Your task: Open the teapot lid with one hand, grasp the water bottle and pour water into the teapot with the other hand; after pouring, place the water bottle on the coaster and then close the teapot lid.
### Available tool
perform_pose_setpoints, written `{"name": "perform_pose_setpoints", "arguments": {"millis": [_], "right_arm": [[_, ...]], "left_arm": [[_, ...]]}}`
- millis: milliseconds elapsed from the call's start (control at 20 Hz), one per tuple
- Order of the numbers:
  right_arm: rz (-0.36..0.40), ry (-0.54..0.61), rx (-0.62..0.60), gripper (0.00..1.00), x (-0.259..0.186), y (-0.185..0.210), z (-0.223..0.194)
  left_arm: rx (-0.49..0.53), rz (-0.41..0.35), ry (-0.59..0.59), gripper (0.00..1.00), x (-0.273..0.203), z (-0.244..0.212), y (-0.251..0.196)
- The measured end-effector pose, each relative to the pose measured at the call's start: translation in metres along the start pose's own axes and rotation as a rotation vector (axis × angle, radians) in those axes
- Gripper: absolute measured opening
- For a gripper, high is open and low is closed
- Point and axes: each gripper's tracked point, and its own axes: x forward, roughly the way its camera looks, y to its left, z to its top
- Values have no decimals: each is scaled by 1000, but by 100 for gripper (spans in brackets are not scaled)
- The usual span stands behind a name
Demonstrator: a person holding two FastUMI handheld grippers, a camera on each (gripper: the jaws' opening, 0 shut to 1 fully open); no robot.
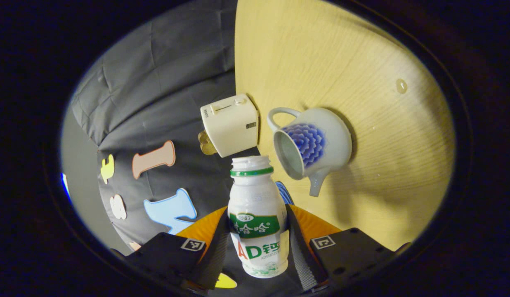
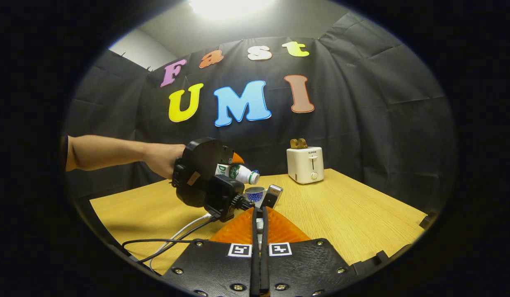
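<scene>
Left hand-held gripper (image 1: 259,243) clamped on 1 tilted bottle (image 1: 257,218) beside 1 open teapot (image 1: 310,144); right hand-held gripper (image 2: 259,225) clenched.

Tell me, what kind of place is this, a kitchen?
Probably not a real kitchen: it looks like a staged recording booth. A black cloth wall backs a bare wooden table holding a toaster and teapot, while a handheld left gripper tips a water bottle.

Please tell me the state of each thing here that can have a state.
water bottle: uncapped, gripped, tipped toward the teapot.
teapot: lid off, standing on the table.
toaster: something brown in its slot.
left gripper: shut on the water bottle.
right gripper: nearly shut on a small pale thing.
</scene>
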Motion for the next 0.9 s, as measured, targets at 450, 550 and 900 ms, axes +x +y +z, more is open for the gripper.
{"name": "perform_pose_setpoints", "arguments": {"millis": [450, 550, 900], "right_arm": [[-42, -16, -13, 1, 10, -9, 9], [-49, -11, -25, 1, 20, -10, 13], [-84, 21, -88, 1, 80, -12, 26]], "left_arm": [[-510, 78, -82, 84, -5, -15, -8], [-653, 102, -95, 84, -11, -24, -9], [-1051, 138, -139, 84, -19, -59, -18]]}}
